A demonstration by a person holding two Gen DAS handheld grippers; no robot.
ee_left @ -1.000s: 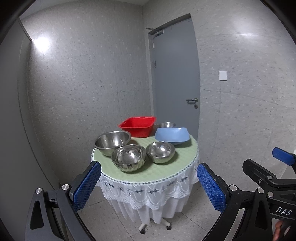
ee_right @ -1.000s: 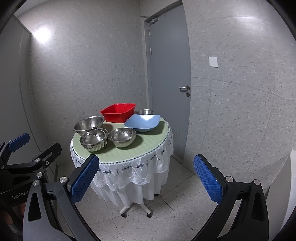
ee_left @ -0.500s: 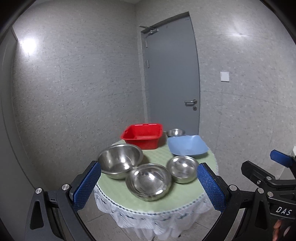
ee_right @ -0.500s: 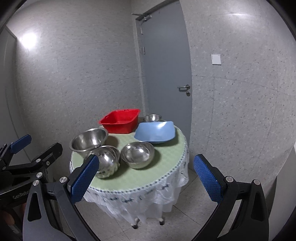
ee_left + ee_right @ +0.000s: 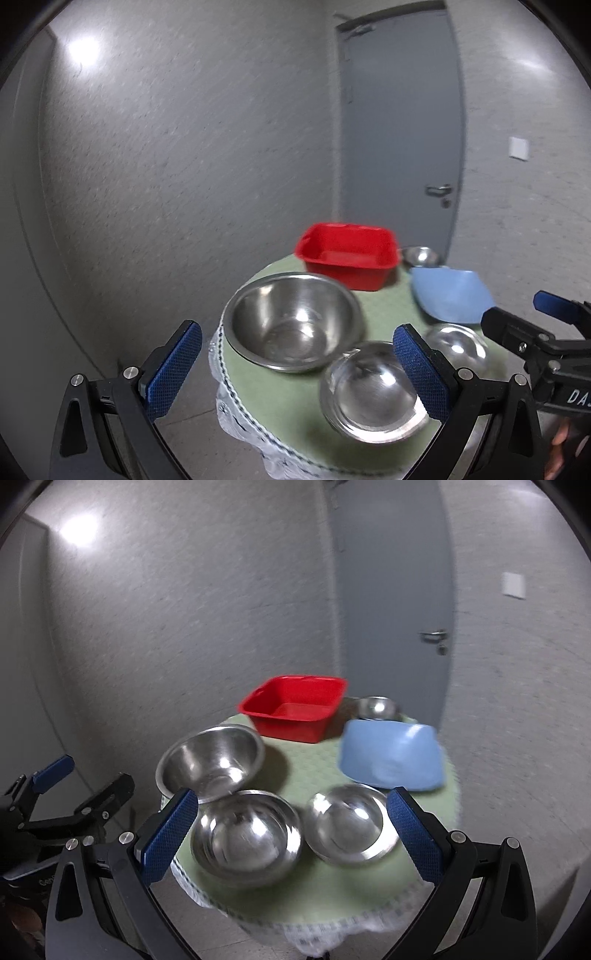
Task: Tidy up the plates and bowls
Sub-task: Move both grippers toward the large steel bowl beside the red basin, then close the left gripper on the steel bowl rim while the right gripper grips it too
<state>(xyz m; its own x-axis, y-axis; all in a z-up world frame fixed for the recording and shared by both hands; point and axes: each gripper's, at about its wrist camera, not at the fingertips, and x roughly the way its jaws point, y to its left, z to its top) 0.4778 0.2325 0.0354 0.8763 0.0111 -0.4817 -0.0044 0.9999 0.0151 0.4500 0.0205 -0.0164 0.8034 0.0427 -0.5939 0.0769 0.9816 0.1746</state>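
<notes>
A small round table (image 5: 317,760) with a green cloth holds a large steel bowl (image 5: 291,321) (image 5: 210,760), a ribbed steel bowl (image 5: 373,391) (image 5: 245,836), a smaller steel bowl (image 5: 349,821) (image 5: 458,345), a blue square plate (image 5: 391,757) (image 5: 450,293), a red tub (image 5: 295,707) (image 5: 349,253) and a small steel bowl (image 5: 376,707) behind the plate. My left gripper (image 5: 295,373) is open and empty in front of the large bowl. My right gripper (image 5: 288,838) is open and empty in front of the ribbed and smaller bowls.
Grey speckled walls stand close behind the table, with a grey door (image 5: 399,129) (image 5: 391,590) at the back right. A white lace skirt (image 5: 332,934) hangs from the table's edge over a tiled floor.
Both grippers have moved forward toward the table and tilted down; the bowls now fill the lower middle of both views. Both stay open. Nothing on the table has moved.
</notes>
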